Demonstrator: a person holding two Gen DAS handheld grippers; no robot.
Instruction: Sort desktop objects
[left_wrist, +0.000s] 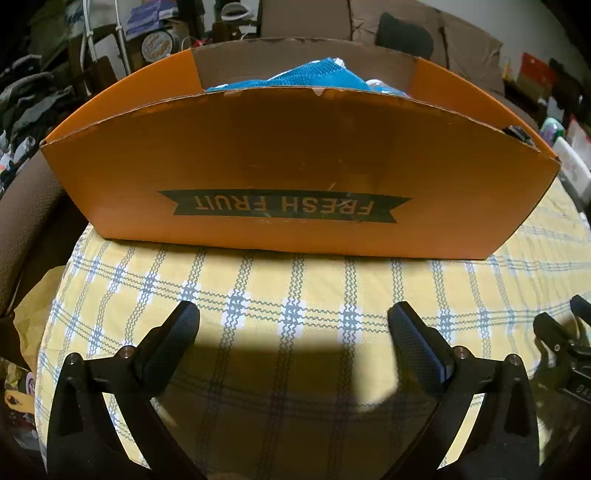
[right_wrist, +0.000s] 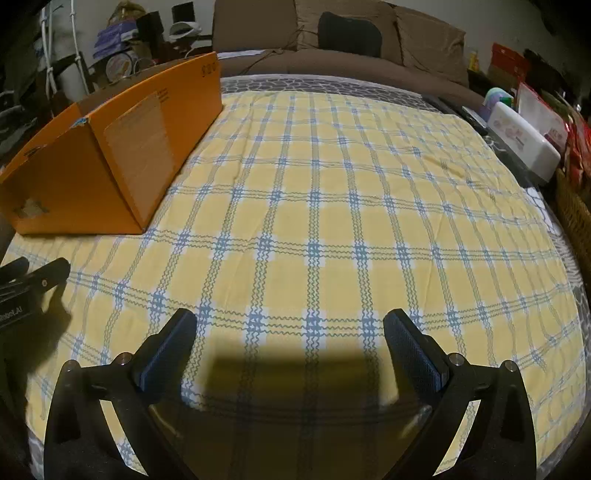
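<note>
Orange cardboard box (left_wrist: 295, 166), matte, scuffed, upside-down "FRESH FRUIT" banner on its long side, at the left of the tabletop (right_wrist: 332, 221) on yellow-and-blue checked cloth. Blue mesh fabric (left_wrist: 314, 74) bunched inside. Left claw (left_wrist: 293, 321) wide open, empty, facing the box. Right claw (right_wrist: 290, 328) wide open, empty, over bare cloth.

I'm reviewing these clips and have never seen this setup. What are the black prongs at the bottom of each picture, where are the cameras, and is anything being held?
Each picture comes from a fisheye camera mounted on a hand-held gripper that a person carries, looking forward along its two fingers. The left hand-held gripper faces an orange cardboard box marked FRESH FRUIT, with something blue inside. The right hand-held gripper looks over the yellow checked tablecloth, with the same box at its left. Both sets of jaws stand open and hold nothing.
</note>
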